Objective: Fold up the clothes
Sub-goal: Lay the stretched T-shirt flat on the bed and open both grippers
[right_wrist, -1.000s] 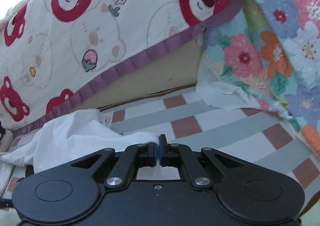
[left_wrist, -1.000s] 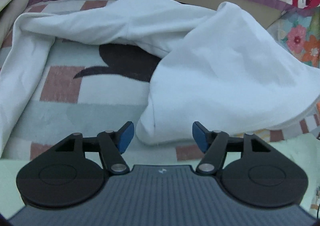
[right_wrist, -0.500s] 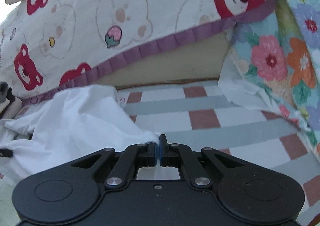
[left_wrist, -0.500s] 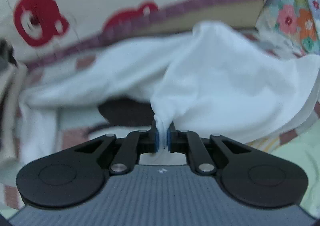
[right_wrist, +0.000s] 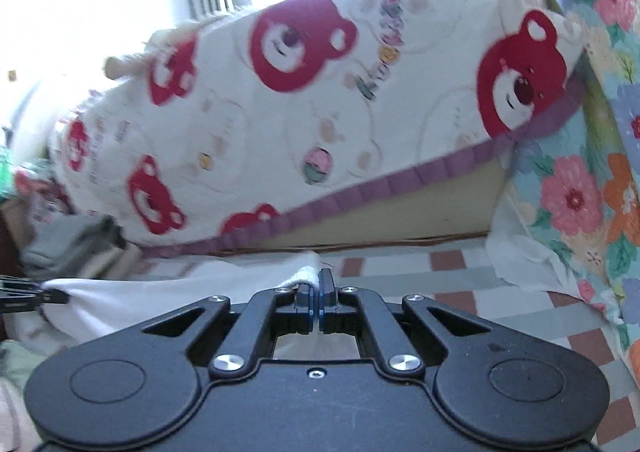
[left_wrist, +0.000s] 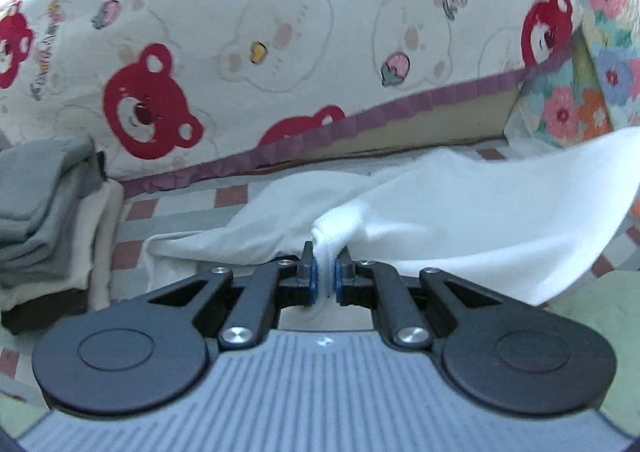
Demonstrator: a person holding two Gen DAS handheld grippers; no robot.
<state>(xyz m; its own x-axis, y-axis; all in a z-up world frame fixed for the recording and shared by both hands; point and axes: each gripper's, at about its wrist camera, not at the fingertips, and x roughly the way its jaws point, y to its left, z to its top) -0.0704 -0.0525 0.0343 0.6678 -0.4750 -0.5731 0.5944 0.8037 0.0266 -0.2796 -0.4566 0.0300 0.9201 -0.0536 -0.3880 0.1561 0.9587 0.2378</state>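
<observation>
I see the garment (left_wrist: 460, 212) stretched ahead of the left gripper (left_wrist: 325, 284), its edge between the jaws, rest trailing off to the right. Stack of folded clothes (left_wrist: 44, 212) sits far left. Bear quilt (left_wrist: 280, 52) rises behind everything; floral quilt (left_wrist: 600, 52) at right. Right gripper (right_wrist: 319, 300): garment to its left, checked blanket (right_wrist: 460, 284) ahead and right.

Your left gripper (left_wrist: 325, 284) has black linkage arms, silver screws, blue finger pads and a ribbed grey body. Your right gripper (right_wrist: 316, 302) matches it, but its body is plain black.
</observation>
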